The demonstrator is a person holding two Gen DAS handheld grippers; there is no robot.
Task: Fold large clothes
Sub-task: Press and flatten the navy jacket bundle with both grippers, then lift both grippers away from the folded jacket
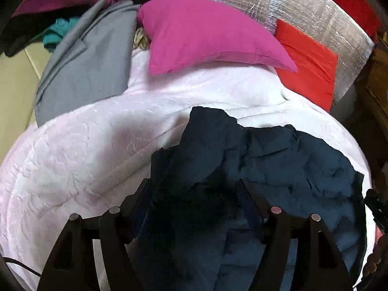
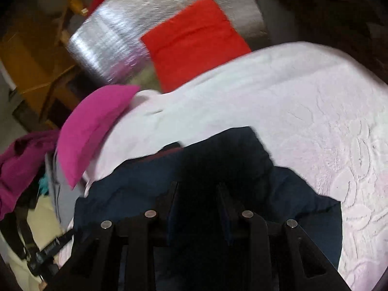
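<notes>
Navy garment [image 1: 254, 150] bunched between left gripper [image 1: 191, 189] fingers, on white blanket [image 1: 84, 150]

Pale quilted bedcover [image 1: 72, 160] – silver foil sheet [image 1: 315, 17] behind, wooden furniture [image 2: 36, 68].

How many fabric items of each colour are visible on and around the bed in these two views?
Navy: 1, the navy garment
Pink: 1, the pink pillow
Red: 1, the red cushion
Grey: 1, the grey cloth
White: 1, the white bedspread
Teal: 1, the teal cloth
Magenta: 1, the magenta cloth
Total: 7
</notes>
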